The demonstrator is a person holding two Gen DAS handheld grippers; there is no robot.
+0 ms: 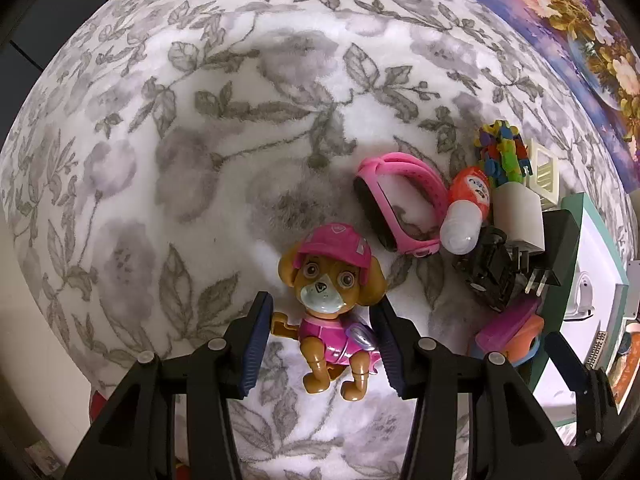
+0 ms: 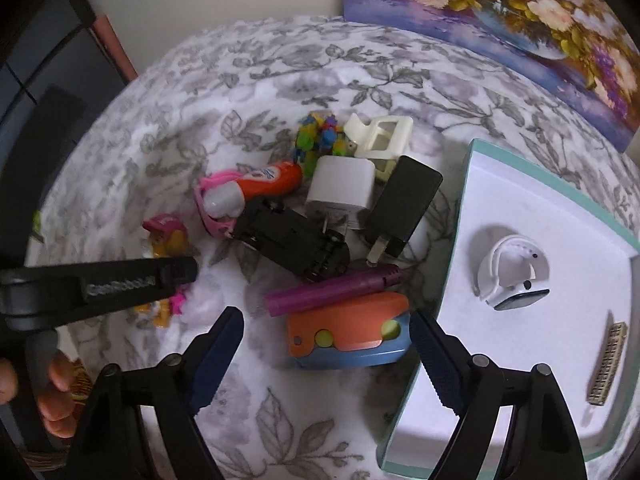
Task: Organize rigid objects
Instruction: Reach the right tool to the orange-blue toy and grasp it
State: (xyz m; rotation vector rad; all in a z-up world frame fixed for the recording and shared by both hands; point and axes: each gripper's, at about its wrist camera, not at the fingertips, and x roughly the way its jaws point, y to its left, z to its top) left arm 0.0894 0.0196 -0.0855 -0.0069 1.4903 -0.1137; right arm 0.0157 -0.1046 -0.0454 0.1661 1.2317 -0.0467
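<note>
The left gripper, wide around the dog, could tip it by closing on its rounded, uneven body.

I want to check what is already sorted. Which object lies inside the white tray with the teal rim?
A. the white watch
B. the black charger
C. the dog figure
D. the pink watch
A: in the right wrist view the white watch sits on the white floor of the tray, while the pink watch, the dog figure and the black charger lie on the floral blanket outside it.
</note>
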